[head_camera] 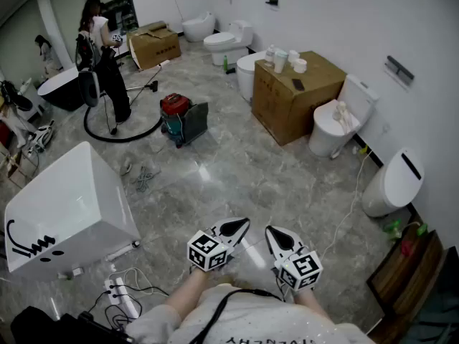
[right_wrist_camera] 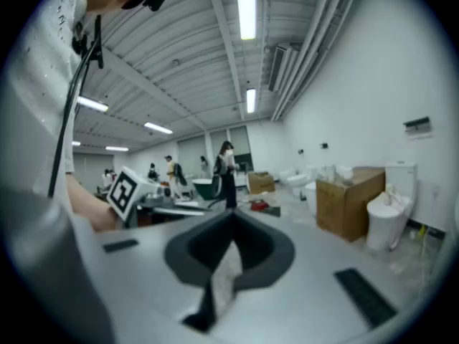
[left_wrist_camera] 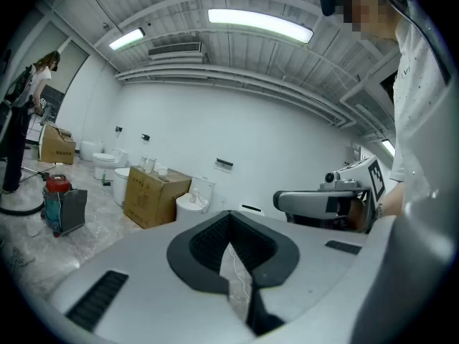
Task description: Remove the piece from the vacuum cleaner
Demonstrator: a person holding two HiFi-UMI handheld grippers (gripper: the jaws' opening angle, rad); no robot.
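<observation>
Both tools in my hands, the left gripper (head_camera: pixel 239 226) and the right gripper (head_camera: pixel 273 232), hang side by side over the near edge of the marble floor (head_camera: pixel 237 170), each with its jaws pressed together on nothing. Well apart from them, toward the floor's far left, stands the red-topped vacuum cleaner (head_camera: pixel 183 119). Its black hose (head_camera: pixel 118 136) loops toward a person (head_camera: pixel 104 56) standing beyond it, and a cardboard box (head_camera: pixel 294 92) sits off to its right.
</observation>
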